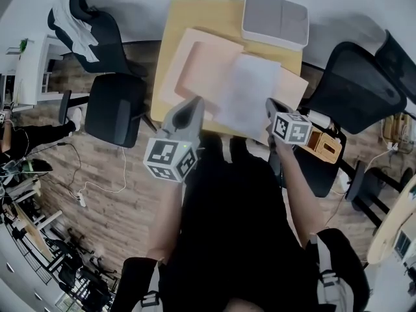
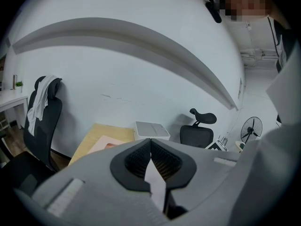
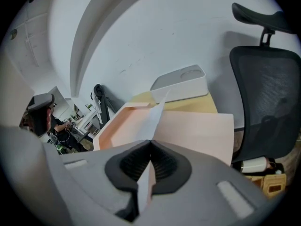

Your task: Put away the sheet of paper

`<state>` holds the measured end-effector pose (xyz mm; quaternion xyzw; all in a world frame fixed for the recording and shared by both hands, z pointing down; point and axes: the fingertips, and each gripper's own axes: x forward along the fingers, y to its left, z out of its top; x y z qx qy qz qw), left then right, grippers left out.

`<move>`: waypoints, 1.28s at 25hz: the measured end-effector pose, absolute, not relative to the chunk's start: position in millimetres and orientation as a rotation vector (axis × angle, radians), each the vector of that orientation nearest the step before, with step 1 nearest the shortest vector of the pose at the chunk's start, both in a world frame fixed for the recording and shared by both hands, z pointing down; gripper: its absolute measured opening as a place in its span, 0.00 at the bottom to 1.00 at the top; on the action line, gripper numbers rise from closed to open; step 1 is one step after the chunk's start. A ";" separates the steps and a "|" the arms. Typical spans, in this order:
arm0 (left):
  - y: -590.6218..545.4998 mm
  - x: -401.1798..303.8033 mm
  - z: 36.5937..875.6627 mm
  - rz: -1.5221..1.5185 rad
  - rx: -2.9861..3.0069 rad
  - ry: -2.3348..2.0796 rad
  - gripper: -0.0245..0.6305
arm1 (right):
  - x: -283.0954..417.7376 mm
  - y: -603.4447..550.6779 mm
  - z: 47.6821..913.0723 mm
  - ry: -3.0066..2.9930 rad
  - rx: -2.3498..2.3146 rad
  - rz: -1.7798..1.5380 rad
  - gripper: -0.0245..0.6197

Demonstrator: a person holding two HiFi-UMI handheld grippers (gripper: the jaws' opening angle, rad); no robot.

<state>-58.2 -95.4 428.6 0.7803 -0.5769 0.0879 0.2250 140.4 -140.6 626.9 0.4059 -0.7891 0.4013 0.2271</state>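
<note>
A white sheet of paper (image 1: 246, 91) hangs over an open pink folder (image 1: 195, 64) on the wooden table (image 1: 174, 18). My left gripper (image 1: 198, 101) is at the sheet's near left corner, and my right gripper (image 1: 270, 103) is at its near right corner. In the left gripper view the jaws (image 2: 150, 140) are shut with the sheet of paper (image 2: 156, 182) pinched edge-on between the pads. The right gripper (image 3: 150, 141) is also shut on the sheet of paper (image 3: 154, 119), which runs forward over the pink folder (image 3: 197, 131).
A white flat box (image 1: 275, 19) lies at the table's far edge. A black office chair (image 1: 117, 109) stands left of the table and a mesh chair (image 1: 354, 86) right of it. A small wooden crate (image 1: 323, 146) sits by my right hand.
</note>
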 end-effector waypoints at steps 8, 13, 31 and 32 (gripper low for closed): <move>-105.6 -76.6 430.5 0.247 2.171 -1.550 0.05 | 136.5 -151.2 637.8 -2.075 1.293 1.145 0.04; -115.0 -88.4 431.6 0.258 2.200 -1.499 0.05 | 129.4 -150.3 648.8 -2.003 1.354 1.179 0.04; -142.1 -146.3 444.6 0.284 2.261 -1.352 0.05 | 77.3 -151.6 688.4 -1.808 1.448 1.141 0.04; -143.8 -148.2 446.0 0.286 2.264 -1.344 0.05 | 75.7 -154.5 689.6 -1.802 1.457 1.140 0.04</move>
